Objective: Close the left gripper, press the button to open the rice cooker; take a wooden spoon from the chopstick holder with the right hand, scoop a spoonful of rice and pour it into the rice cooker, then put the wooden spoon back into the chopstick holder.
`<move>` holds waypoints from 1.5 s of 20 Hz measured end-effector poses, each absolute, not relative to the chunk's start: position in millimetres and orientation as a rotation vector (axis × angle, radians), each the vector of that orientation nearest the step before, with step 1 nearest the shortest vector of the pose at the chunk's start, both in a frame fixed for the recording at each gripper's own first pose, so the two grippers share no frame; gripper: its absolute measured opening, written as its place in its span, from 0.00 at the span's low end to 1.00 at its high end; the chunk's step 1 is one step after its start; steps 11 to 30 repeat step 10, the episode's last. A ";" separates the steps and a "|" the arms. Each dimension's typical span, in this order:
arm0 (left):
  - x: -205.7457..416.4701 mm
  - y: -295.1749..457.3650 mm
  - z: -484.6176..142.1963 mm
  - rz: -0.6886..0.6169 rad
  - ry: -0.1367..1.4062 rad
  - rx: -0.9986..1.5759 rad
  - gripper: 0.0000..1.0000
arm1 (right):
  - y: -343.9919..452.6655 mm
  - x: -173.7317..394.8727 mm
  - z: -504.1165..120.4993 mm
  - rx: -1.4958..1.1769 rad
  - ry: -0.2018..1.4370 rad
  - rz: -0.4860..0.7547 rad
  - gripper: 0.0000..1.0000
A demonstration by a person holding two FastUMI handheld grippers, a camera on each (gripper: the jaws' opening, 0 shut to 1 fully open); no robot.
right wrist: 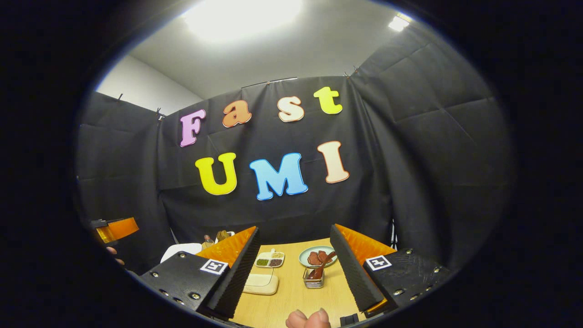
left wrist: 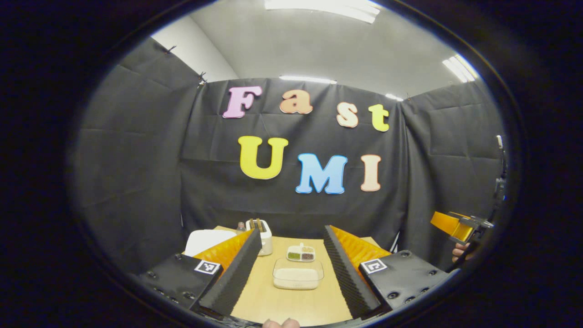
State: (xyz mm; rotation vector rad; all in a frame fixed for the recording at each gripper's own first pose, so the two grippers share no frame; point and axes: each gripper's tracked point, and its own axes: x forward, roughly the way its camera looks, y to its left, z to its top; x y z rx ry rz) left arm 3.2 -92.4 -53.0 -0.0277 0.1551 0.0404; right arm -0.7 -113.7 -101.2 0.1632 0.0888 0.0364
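Observation:
My left gripper (left wrist: 292,233) hangs open above the near end of the wooden table (left wrist: 264,300), nothing between its fingers. Ahead of it sits a clear tub of rice (left wrist: 298,273). The white rice cooker (left wrist: 207,239) stands at the left, lid down, partly hidden behind my left finger. My right gripper (right wrist: 294,230) is open too and holds nothing. Below it stands a small wire chopstick holder (right wrist: 313,279) with a wooden spoon (right wrist: 321,268) leaning in it. The rice tub (right wrist: 260,283) lies to the holder's left, the rice cooker (right wrist: 180,250) farther left.
A small divided dish (left wrist: 301,253) of green and dark grains sits behind the tub. A white toaster (left wrist: 260,234) stands at the back. A plate of red slices (right wrist: 317,257) lies behind the holder. The right gripper (left wrist: 460,225) shows at the far right, off the table.

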 end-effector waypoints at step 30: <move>8.5 -34.6 -50.7 0.031 0.125 -0.077 0.94 | -46.6 1.5 -84.4 0.094 0.076 0.052 0.94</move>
